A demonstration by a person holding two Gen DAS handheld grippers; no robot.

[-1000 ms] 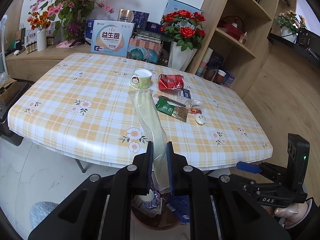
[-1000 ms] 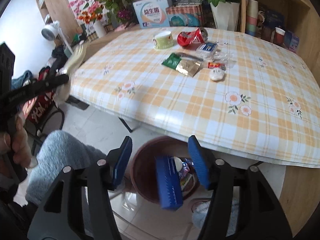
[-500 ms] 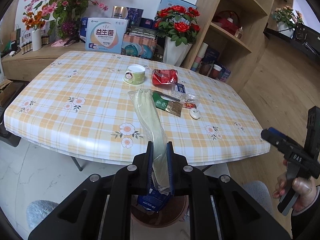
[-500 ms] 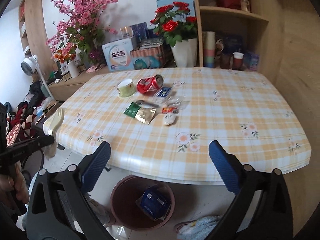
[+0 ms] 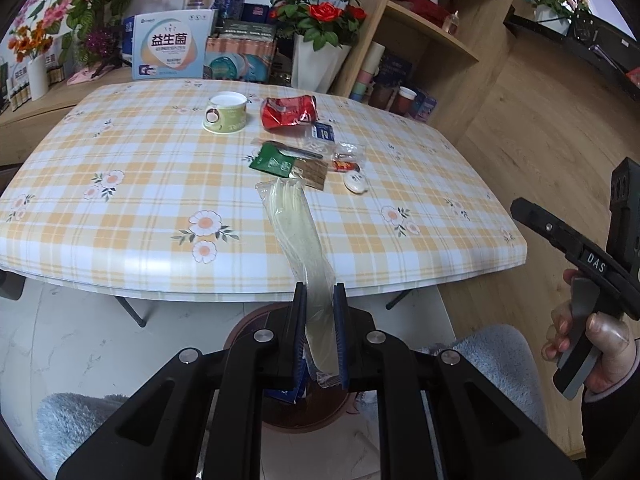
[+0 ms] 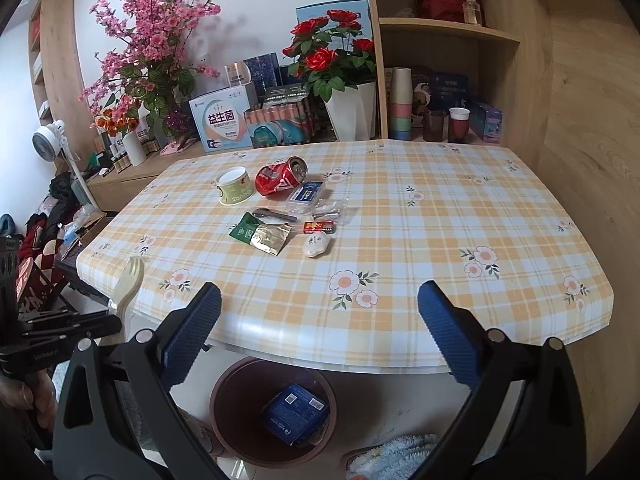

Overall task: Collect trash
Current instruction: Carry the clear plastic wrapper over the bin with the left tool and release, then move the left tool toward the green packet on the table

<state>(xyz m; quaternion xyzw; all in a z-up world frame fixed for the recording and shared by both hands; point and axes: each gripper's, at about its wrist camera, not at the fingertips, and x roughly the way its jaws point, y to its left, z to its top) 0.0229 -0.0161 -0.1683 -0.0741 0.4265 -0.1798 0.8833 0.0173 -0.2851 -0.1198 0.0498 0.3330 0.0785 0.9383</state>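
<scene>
Blue box (image 6: pixel 295 414) now lies in the bin (image 6: pixel 224 420); right gripper (image 6: pixel 320 332) gapes empty, left gripper (image 5: pixel 320 332) clamps wrapped fork (image 5: pixel 294 224)

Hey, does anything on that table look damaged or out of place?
Yes. The red soda can lies on its side, dented, beside the green cup. A torn-open green packet lies nearer the front edge.
</scene>
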